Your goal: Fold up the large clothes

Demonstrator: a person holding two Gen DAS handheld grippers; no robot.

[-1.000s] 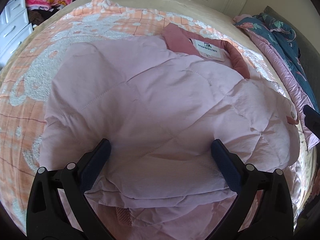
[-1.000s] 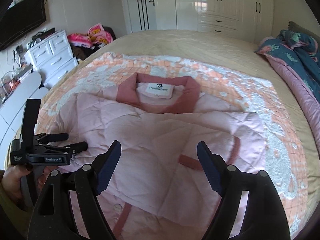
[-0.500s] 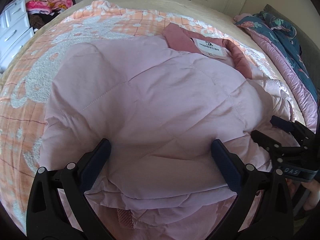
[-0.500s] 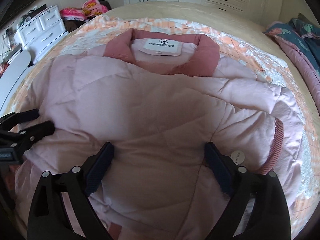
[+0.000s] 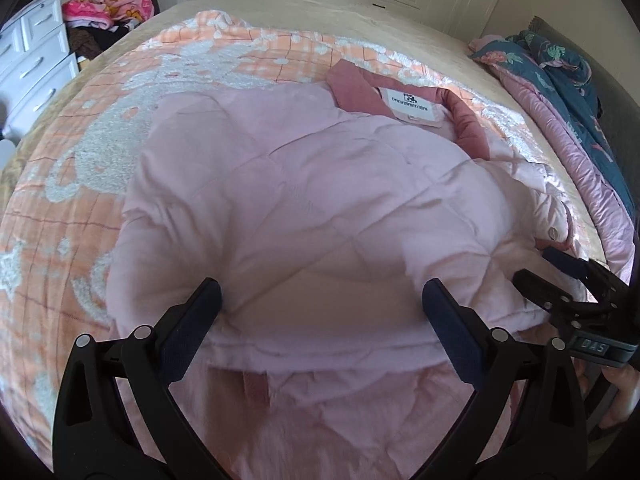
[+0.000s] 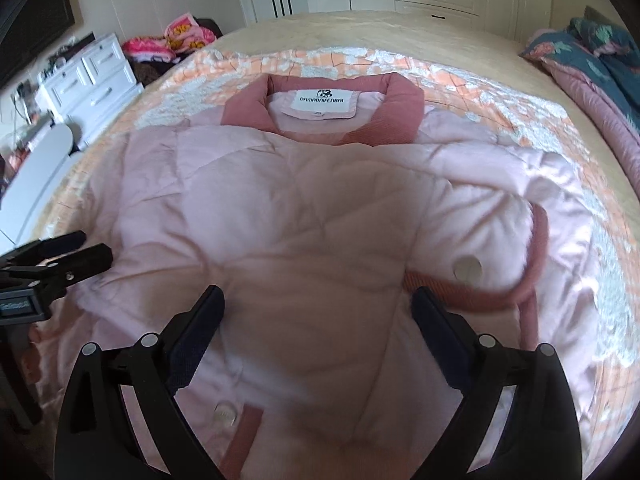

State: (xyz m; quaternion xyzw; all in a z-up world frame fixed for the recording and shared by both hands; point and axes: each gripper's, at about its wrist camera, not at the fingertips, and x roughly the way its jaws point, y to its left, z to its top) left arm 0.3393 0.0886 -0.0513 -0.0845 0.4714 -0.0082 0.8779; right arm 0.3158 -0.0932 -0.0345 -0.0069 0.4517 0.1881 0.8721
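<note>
Right wrist view: the right claw [image 6: 316, 312] is pointing steeply down over the pink jacket [image 6: 304, 220], jaws having just spread wide, gripping nothing. Beside it, the left claw [image 5: 320, 304] is hovering over the jacket, wide open and empty.

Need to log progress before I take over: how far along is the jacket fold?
Done: the pink jacket lies on the bed, sides and sleeves folded in over its front, collar at the far end. In hand: nothing; the left gripper and right gripper are both over the fabric with jaws wide apart, gripping nothing. Left: probably folding the near hem up toward the collar.
</note>
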